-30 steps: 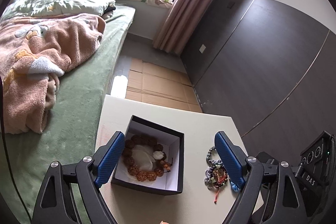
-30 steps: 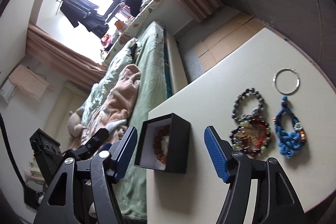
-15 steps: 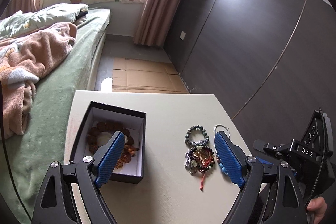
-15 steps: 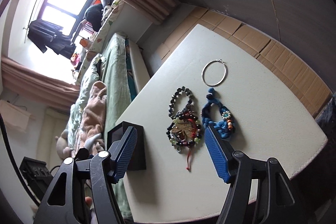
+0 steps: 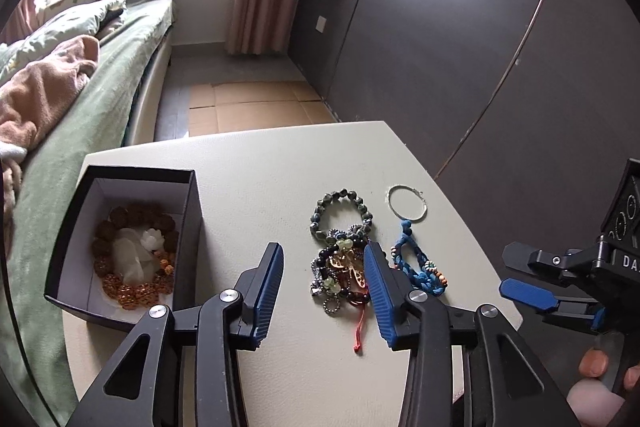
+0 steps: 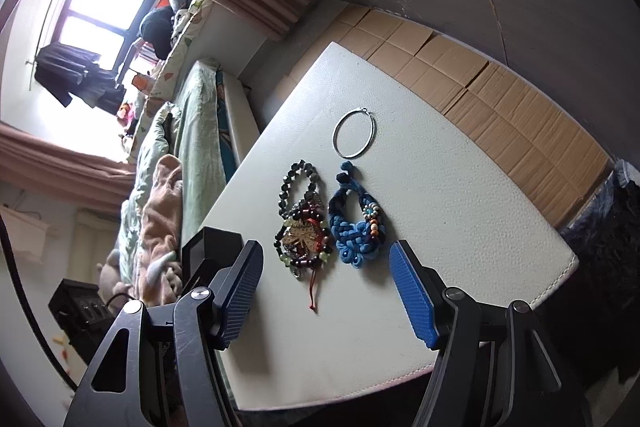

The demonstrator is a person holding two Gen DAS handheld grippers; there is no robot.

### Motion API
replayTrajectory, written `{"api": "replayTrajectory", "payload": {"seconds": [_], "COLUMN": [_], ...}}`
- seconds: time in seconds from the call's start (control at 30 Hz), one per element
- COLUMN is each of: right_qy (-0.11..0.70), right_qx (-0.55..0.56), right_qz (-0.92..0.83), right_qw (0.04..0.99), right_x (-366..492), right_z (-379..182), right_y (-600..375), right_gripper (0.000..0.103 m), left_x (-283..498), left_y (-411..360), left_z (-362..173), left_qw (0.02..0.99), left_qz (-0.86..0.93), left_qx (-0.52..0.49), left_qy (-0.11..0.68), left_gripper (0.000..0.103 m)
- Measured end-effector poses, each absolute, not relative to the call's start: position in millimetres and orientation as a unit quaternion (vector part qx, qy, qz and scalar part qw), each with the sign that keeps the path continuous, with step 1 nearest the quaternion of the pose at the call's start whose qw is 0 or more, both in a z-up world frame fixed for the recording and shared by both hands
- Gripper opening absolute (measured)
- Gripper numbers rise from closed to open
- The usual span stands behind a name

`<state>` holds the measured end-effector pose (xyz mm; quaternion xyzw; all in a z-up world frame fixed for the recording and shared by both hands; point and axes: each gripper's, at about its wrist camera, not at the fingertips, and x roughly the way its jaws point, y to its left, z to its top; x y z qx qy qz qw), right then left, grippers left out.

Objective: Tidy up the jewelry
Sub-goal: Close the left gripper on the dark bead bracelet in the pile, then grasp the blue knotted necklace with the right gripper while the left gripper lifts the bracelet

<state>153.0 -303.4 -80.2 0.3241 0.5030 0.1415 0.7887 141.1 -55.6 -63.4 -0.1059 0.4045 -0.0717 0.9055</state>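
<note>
While nothing's been grabbed at this point, here's how it looks to me:

Box: black box (image 5: 120,247) with a white lining sits at the left of the white table (image 5: 260,163), lid off. 1 brown bead bracelet (image 5: 132,259) is already coiled inside, with something pale in the middle that I can't make out.

Loose stuff: 4 pieces lie on the table to the right of the box, well apart from it. A dark green bead bracelet (image 5: 340,211) sits farthest back, overlapping a tangled charm bracelet (image 5: 344,275) with a gold piece and a red cord. Just beside those is a blue braided bracelet (image 6: 356,227), and a thin silver hoop (image 6: 354,133) sits past its far end.

Left gripper (image 5: 324,291): wide open, holding nothing, hanging just above the tangled bracelet. Its right finger covers that bracelet's right edge in the left wrist view.

Right gripper (image 6: 324,291): also wide open and empty, low over the near side of the table, pointed at the tangled and blue pieces.

Progress: roughly 1 of 5 done, I'd guess. 4 left to go in the box.

Next: probably the tangled bracelet, since the left gripper is lined up on it. It overlaps the green one, so that might get dragged along.
</note>
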Motion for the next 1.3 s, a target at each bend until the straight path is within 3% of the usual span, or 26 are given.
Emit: {"api": "replayTrajectory", "payload": {"seconds": [0.7,0.8,0.83,1.3], "right_qy": [0.519,0.521,0.521,0.533], "right_qx": [0.303,0.3,0.298,0.28], "right_qz": [0.137,0.137,0.137,0.137], "right_qw": [0.787,0.787,0.788,0.786], "right_x": [163,162,162,164], "right_z": [-84,-84,-84,-91], "right_y": [-300,-300,-300,-292], "right_gripper": [0.067,0.067,0.067,0.066], "left_x": [180,180,179,163], "left_y": [-75,-74,-74,-59], "left_z": [-116,-115,-114,-76], "left_qw": [0.878,0.88,0.879,0.892], "left_qz": [-0.044,-0.051,-0.055,-0.088], "left_qx": [-0.067,-0.075,-0.077,-0.127], "left_qy": [0.471,0.467,0.467,0.426], "left_gripper": [0.041,0.013,0.009,0.008]}}
